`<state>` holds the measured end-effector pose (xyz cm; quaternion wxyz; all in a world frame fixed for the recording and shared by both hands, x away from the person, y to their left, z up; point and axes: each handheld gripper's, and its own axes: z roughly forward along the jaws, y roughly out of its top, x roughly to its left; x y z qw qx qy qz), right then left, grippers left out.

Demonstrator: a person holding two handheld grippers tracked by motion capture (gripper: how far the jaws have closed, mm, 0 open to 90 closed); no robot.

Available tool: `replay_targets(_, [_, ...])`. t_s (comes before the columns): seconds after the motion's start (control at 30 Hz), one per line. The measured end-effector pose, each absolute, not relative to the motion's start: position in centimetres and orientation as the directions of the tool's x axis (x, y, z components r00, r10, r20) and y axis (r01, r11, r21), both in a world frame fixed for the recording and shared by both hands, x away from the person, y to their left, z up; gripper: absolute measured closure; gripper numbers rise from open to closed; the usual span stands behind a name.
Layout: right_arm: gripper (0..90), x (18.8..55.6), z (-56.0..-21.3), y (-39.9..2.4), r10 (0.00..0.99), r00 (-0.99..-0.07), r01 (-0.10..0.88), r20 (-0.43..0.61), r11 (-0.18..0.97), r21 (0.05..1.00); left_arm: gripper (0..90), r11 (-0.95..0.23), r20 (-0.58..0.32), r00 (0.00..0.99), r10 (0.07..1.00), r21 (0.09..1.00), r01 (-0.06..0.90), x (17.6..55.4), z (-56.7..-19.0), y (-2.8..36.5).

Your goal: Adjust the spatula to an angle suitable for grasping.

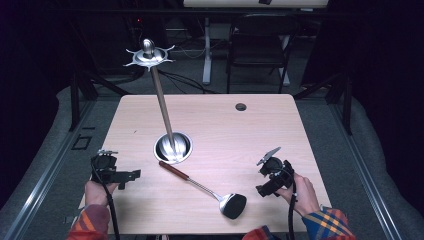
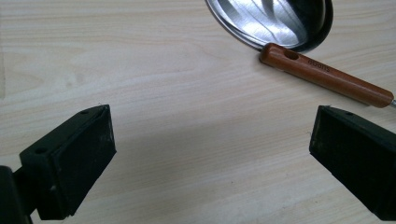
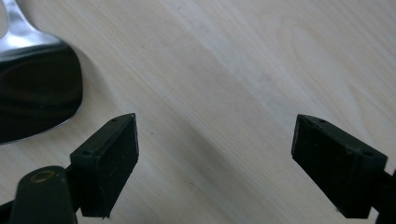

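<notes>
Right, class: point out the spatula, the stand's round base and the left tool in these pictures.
spatula [image 1: 176, 171], high view, on its brown wooden handle.
round base [image 1: 186, 148], high view, on its shiny metal rim.
left tool [image 1: 134, 174], high view, midway between its open fingertips.

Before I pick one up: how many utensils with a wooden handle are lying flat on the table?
1. The spatula lies flat between the two claws, its brown handle end touching the round steel base of the upright rack, its blade toward the right claw. Nothing seems hidden.
</notes>
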<state>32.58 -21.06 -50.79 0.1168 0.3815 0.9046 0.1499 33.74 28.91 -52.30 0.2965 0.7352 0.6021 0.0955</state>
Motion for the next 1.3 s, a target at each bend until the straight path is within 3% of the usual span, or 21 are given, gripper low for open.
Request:
replay_targets(0.23, [14.5,31.9,-51.3,-20.0,0.659,-0.747,0.614,-0.090,0.735,0.287,0.2,-0.118,-0.210,0.278,0.938,0.559,0.821,33.7,-52.2,28.5])
replay_targets(0.4, [17.6,31.1,-51.6,-19.5,0.643,-0.763,0.600,-0.069,0.744,0.295,0.2,-0.144,-0.197,0.295,0.935,0.549,0.823,33.7,-52.4,28.2])
replay_targets(0.47, [33.3,30.5,-51.6,-18.8,0.622,-0.782,0.588,-0.029,0.753,0.295,0.3,-0.153,-0.185,0.296,0.937,0.544,0.825,33.8,-52.4,28.1])
replay_targets(0.53, [36.1,30.2,-51.7,-18.5,0.605,-0.796,0.576,-0.016,0.767,0.283,1.1,-0.155,-0.184,0.296,0.937,0.543,0.825,33.9,-52.4,28.0])
replay_targets(0.57, [43.2,29.9,-52.1,-18.0,0.586,-0.810,0.563,-0.015,0.784,0.262,2.5,-0.161,-0.179,0.296,0.938,0.533,0.831,34.0,-52.5,27.9])
replay_targets(0.6, [43.2,29.9,-52.1,-18.0,0.586,-0.810,0.563,-0.015,0.784,0.262,3.2,-0.161,-0.179,0.296,0.938,0.533,0.831,34.0,-52.5,27.9])
replay_targets(0.67, [52.5,29.6,-52.4,-17.5,0.557,-0.831,0.537,-0.009,0.806,0.248,4.4,-0.167,-0.180,0.300,0.937,0.523,0.836,34.2,-52.6,27.7])
replay_targets(0.7, [52.5,29.6,-52.4,-17.5,0.557,-0.831,0.537,-0.009,0.806,0.248,5.3,-0.167,-0.180,0.300,0.937,0.523,0.836,34.2,-52.6,27.7])
replay_targets(0.73, [57.1,29.6,-52.4,-17.4,0.552,-0.834,0.533,-0.002,0.806,0.257,5.3,-0.169,-0.181,0.303,0.936,0.525,0.834,34.2,-52.6,27.7])
replay_targets(0.77, [67.9,29.5,-52.4,-17.2,0.538,-0.843,0.518,-0.007,0.814,0.261,6.8,-0.179,-0.173,0.309,0.935,0.521,0.835,34.3,-52.6,27.5])
replay_targets(0.8, [67.9,29.5,-52.4,-17.2,0.538,-0.843,0.518,-0.007,0.814,0.261,9.0,-0.179,-0.173,0.309,0.935,0.521,0.835,34.3,-52.6,27.5])
replay_targets(0.87, [76.4,29.5,-52.6,-16.7,0.522,-0.853,0.506,0.002,0.826,0.249,11.9,-0.190,-0.164,0.313,0.935,0.513,0.837,34.5,-52.6,27.4])
replay_targets(0.97, [80.6,29.6,-52.9,-16.4,0.509,-0.861,0.499,0.021,0.835,0.232,13.6,-0.195,-0.161,0.316,0.935,0.509,0.838,34.5,-52.7,27.3])
replay_targets(1.3, [82.6,29.5,-53.3,-14.2,0.452,-0.892,0.441,0.009,0.867,0.231,14.8,-0.190,-0.160,0.305,0.939,0.498,0.846,34.5,-52.7,27.2])
